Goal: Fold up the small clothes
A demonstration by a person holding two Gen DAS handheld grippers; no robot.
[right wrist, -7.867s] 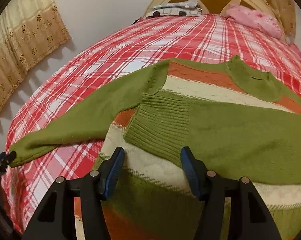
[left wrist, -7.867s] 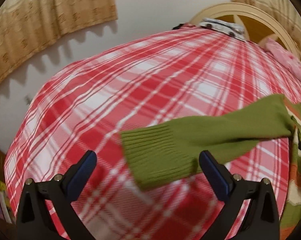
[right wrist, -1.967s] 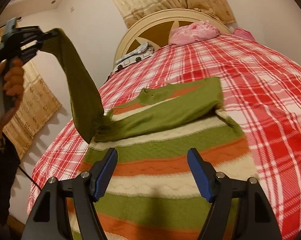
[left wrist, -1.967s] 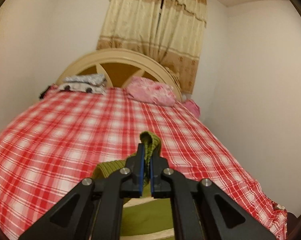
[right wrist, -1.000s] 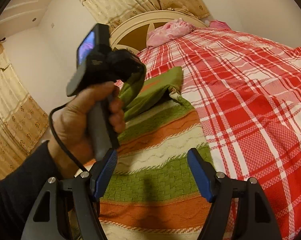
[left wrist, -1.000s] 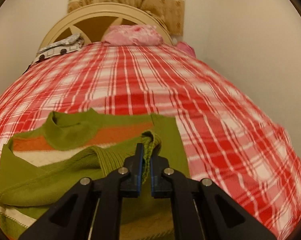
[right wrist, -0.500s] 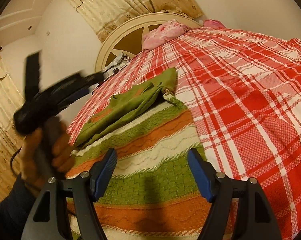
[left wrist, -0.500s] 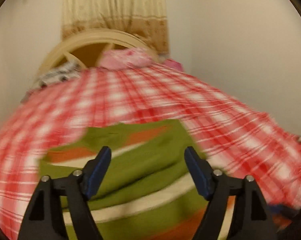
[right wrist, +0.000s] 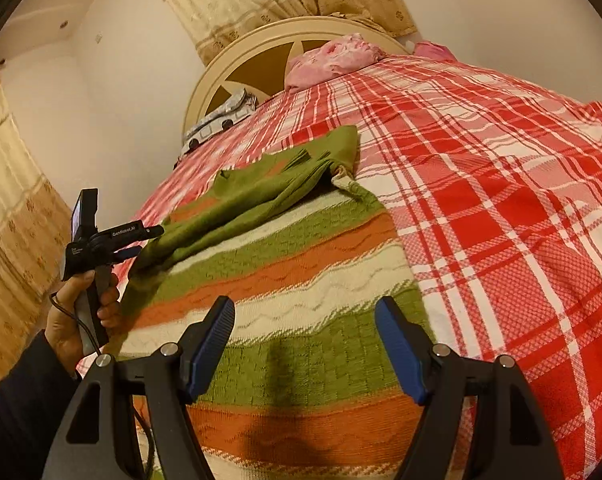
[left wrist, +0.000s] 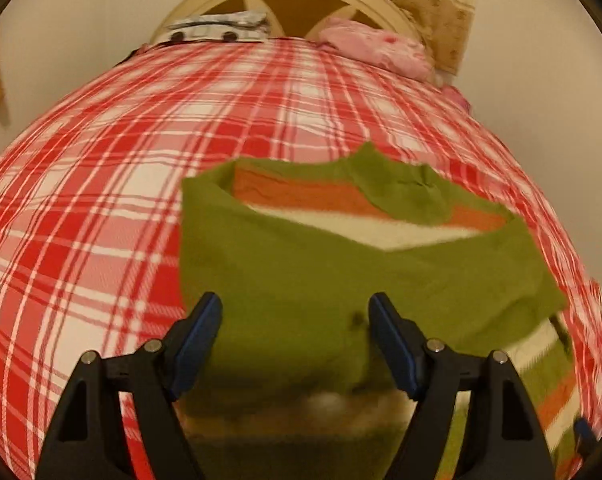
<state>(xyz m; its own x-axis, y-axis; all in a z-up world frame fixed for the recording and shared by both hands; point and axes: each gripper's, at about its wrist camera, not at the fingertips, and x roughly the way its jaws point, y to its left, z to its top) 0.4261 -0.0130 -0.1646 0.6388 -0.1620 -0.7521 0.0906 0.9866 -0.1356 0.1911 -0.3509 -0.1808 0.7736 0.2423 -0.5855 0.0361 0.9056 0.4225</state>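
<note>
White lettering reading "GenRobot.AI" stands on the black body of the left gripper (right wrist: 141,242), which sits at about 9 o'clock in the right wrist view. A second small white marking lies on the same body just toward 8 o'clock from that lettering, too tiny to read. The lit screen (right wrist: 77,218) on the back of that tool shows nothing legible, and the left wrist view carries no readable text.
</note>
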